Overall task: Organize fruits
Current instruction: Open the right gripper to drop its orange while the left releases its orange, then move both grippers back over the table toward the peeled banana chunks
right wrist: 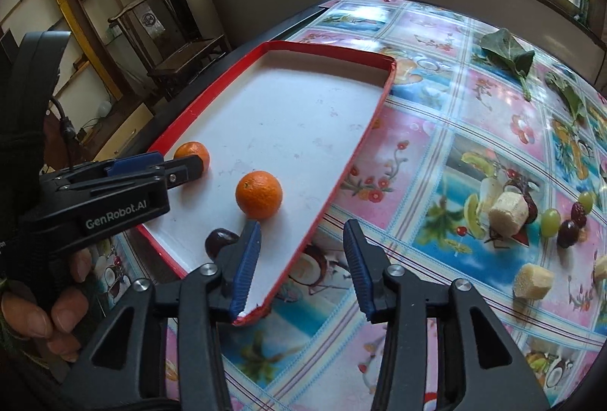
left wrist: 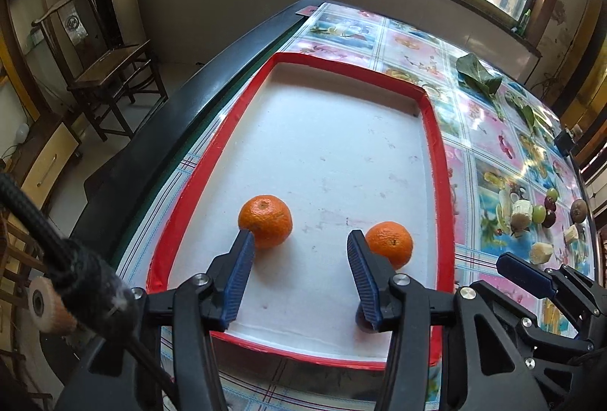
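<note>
two oranges lie inside the red-rimmed tray (left wrist: 440, 160) on its white floor, apart from each other. the left orange (left wrist: 265, 219) sits near the tray's left wall; the right orange (left wrist: 390, 243) sits closer to the right wall. a dark round fruit (right wrist: 219, 240) also lies in the tray, at its near end, partly hidden behind a blue pad in the right wrist view.

the left tool (left wrist: 299, 244) hangs over the tray's near end with its blue pads spread and nothing between them; each orange shows just past a fingertip, outside the gap. the right tool (right wrist: 303, 236) is likewise open and empty, its gap straddling the tray's right rim, one pad over the tray and the other over the counter (right wrist: 417, 130).

a hand (right wrist: 41, 308) grips the left tool's handle.

further right on the flowered counter cover lie pale cut chunks (right wrist: 508, 212), green grapes (right wrist: 550, 221), dark red grapes (right wrist: 568, 233) and, toward the far edge, green leaves (right wrist: 508, 56).
</note>
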Motion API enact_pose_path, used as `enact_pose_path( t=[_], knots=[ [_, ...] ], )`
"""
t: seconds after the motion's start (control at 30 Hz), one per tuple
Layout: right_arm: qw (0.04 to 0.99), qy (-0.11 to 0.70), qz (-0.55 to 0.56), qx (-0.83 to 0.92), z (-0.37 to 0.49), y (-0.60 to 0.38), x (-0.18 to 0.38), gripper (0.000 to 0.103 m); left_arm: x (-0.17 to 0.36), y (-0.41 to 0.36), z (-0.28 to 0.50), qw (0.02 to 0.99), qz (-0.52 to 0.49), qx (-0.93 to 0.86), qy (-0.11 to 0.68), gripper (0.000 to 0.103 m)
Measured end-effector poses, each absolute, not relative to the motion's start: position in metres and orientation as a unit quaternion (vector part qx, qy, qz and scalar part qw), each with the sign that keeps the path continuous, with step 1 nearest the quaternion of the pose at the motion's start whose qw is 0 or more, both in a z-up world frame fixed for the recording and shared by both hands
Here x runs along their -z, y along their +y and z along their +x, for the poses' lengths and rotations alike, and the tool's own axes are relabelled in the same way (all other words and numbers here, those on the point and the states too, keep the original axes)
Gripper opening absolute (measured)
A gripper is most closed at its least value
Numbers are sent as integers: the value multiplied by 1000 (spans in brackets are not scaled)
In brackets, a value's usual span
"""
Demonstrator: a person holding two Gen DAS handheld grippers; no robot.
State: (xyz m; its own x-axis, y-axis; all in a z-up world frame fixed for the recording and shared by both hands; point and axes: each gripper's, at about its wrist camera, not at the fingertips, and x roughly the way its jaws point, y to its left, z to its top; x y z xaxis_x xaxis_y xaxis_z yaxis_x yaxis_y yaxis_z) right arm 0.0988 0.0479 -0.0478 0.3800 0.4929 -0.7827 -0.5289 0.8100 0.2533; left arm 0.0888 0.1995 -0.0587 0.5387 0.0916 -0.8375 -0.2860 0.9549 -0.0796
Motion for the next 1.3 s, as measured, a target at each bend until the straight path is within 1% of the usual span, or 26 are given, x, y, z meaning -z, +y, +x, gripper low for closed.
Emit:
enact_pose_path(
  t=[0.13, 0.27, 0.53, 0.8, 1.3],
  knots=[
    [836, 461, -10, -297, 92, 26, 44, 48, 54, 183, 85, 874, -99, -99, 466, 51],
    [844, 459, 0, -277, 88, -1, 44, 51, 51, 168, 83, 876, -92, -88, 465, 52],
    [848, 480, 43, -218, 82, -66, 61, 51, 52, 132, 80, 874, -84, -55, 475, 53],
    [857, 483, 74, -164, 76, -123, 68, 51, 57, 94, 79, 873, -67, -19, 483, 53],
    [865, 478, 116, -98, 69, -198, 81, 51, 62, 38, 81, 866, -45, 26, 497, 54]
  ],
)
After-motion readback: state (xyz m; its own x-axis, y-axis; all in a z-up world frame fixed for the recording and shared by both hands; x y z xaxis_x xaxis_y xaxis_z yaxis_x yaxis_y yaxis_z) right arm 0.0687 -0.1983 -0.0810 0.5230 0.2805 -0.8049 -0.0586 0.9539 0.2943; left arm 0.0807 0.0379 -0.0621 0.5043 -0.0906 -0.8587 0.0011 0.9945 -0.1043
